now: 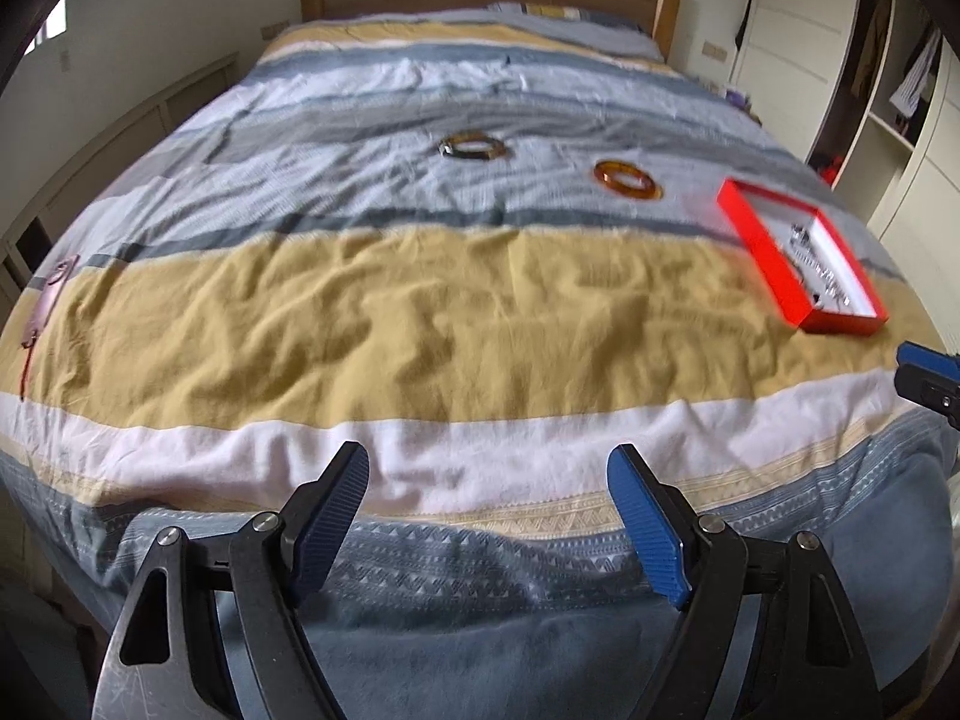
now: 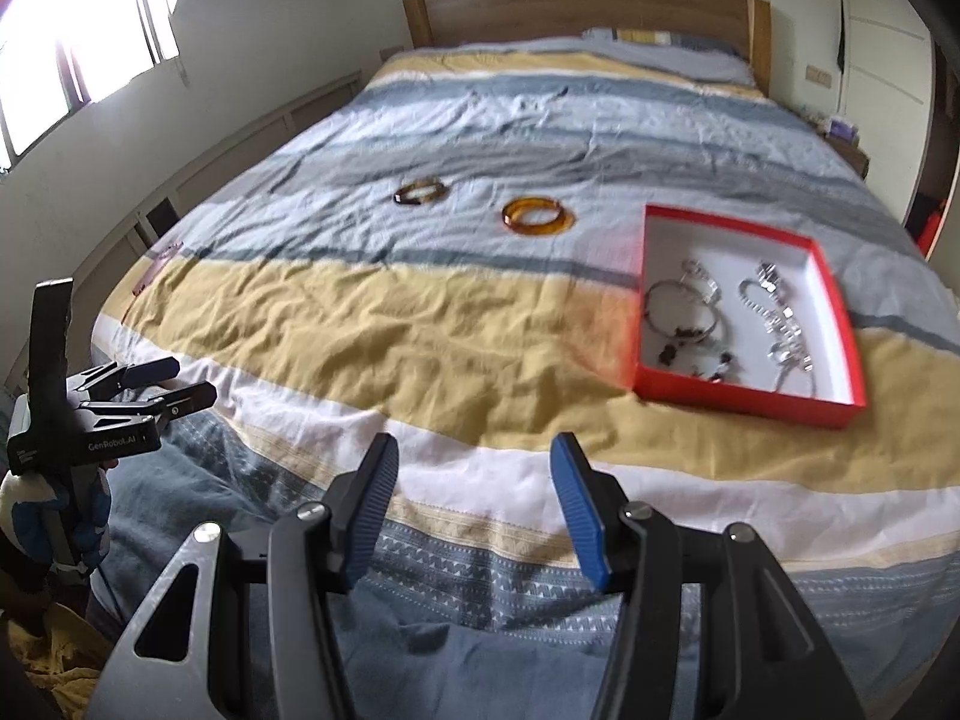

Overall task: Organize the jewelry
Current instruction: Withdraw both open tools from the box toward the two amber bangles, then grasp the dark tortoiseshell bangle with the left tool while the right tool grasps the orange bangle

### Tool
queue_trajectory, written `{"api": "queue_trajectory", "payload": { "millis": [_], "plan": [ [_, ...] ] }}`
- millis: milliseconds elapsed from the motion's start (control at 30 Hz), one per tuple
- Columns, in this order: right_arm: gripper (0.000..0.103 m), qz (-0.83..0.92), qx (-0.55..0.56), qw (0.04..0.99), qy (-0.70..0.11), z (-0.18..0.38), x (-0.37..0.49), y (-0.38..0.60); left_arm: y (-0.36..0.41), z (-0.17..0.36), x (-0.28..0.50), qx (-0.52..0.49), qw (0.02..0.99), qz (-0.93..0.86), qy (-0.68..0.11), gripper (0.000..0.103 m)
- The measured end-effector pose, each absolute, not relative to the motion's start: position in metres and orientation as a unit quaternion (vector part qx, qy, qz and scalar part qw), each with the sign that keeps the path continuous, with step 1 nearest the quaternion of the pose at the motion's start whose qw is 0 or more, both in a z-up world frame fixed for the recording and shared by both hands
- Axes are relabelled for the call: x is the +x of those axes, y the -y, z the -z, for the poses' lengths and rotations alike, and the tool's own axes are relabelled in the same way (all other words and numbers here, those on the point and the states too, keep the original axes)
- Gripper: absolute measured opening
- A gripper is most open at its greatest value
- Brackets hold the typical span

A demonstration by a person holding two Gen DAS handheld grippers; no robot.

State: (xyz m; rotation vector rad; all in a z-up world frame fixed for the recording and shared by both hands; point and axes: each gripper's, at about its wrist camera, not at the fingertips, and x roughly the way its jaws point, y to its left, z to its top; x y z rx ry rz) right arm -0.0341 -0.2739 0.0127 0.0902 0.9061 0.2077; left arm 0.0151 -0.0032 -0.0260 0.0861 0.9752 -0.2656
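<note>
A red box [image 2: 843, 330] with a white inside lies on the striped bedspread at the right and holds several silver bracelets and chains [image 2: 780, 324]; it also shows in the left wrist view [image 1: 759, 252]. An amber bangle [image 2: 537, 215] [image 1: 628, 180] and a darker mottled bangle [image 2: 420, 190] [image 1: 472, 146] lie on the blue stripe beyond it. My left gripper [image 1: 487, 468] is open and empty over the foot of the bed. My right gripper [image 2: 474, 450] is open and empty, short of the box.
The bedspread [image 2: 420, 324] covers the whole bed up to a wooden headboard [image 2: 576, 6]. A pinkish strap-like item [image 1: 51, 294] lies at the bed's left edge. Wardrobe shelves [image 1: 888, 90] stand to the right, low cabinets to the left.
</note>
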Motion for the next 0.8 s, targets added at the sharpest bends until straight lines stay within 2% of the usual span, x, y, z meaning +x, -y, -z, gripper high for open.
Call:
{"api": "queue_trajectory", "payload": {
  "millis": [167, 300, 800],
  "plan": [
    [0.051, -0.101, 0.047, 0.890, -0.443, 0.001, 0.003, 0.274, 0.014, 0.037, 0.046, 0.050, 0.866, 0.128, -0.480, 0.080],
    [0.050, -0.092, 0.043, 0.891, -0.443, 0.005, 0.049, 0.273, 0.024, 0.038, 0.091, 0.051, 0.866, 0.130, -0.480, 0.075],
    [0.049, -0.054, 0.039, 0.891, -0.449, 0.030, 0.244, 0.287, 0.082, 0.038, 0.316, 0.091, 0.885, 0.129, -0.439, 0.068]
  ]
}}
